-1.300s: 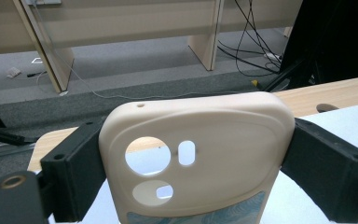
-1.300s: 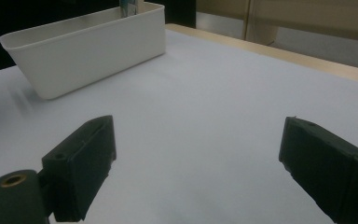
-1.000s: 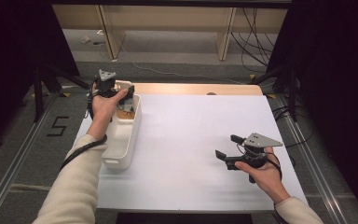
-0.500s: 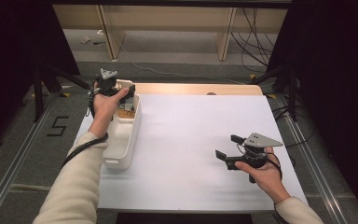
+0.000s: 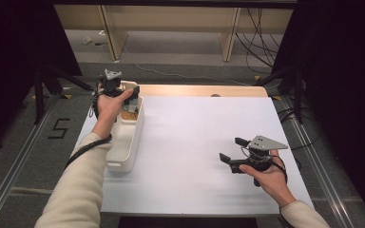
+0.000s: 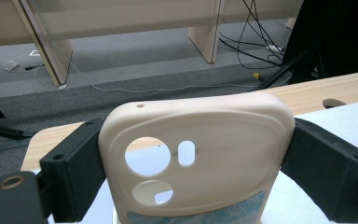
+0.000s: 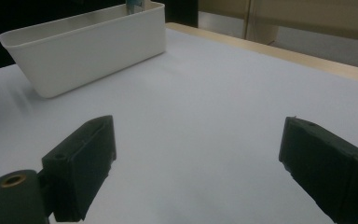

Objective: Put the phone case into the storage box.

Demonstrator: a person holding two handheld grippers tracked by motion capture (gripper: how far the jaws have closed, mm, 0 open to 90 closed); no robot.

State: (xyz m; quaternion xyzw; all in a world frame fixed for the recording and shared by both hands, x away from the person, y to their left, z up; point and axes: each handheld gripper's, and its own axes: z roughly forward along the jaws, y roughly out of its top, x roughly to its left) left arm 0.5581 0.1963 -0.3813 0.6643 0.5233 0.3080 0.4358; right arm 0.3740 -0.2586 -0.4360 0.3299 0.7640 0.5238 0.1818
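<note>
White table (image 5: 190,142): left gripper (image 5: 132,96) clamps upright phone case (image 6: 193,161), long axis vertical; right gripper (image 5: 232,150) open.

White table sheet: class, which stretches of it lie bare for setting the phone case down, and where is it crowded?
Bare: the middle between the white bin and the right gripper, and the far strip along the wooden edge. Crowded: the left edge, where the left gripper holds the phone case over the bin.
</note>
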